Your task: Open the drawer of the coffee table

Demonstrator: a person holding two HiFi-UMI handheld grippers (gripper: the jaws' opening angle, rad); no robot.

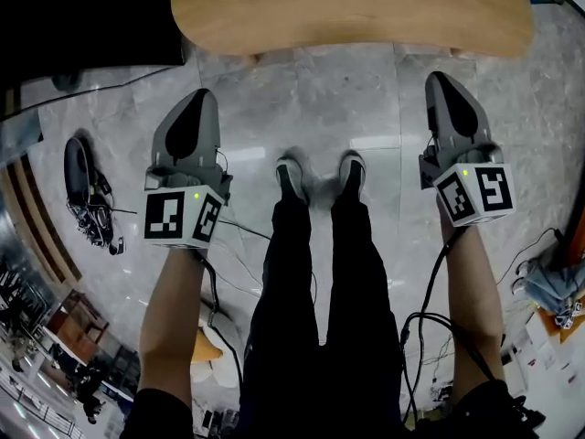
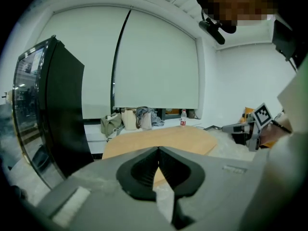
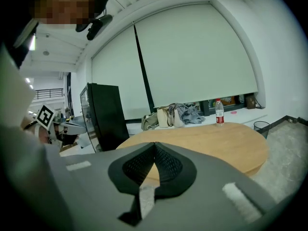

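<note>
The coffee table point(image 1: 347, 7) has a bare, oval, light wooden top and stands just beyond my feet on the marble floor. None of the views shows its drawer. My left gripper point(image 1: 203, 94) hangs short of the table's near edge at the left, jaws shut with nothing between them. My right gripper point(image 1: 437, 76) is level with it at the right, also shut and empty. In the left gripper view, the left gripper point(image 2: 158, 149) points at the table point(image 2: 163, 138). The right gripper point(image 3: 154, 144) faces the table point(image 3: 216, 143) in its own view.
A tall black cabinet point(image 2: 53, 109) with a glass front stands left of the table. Bags point(image 2: 130, 119) and a bottle point(image 3: 219, 111) sit on the window ledge behind. Cables and a black object point(image 1: 80, 176) lie on the floor at my left.
</note>
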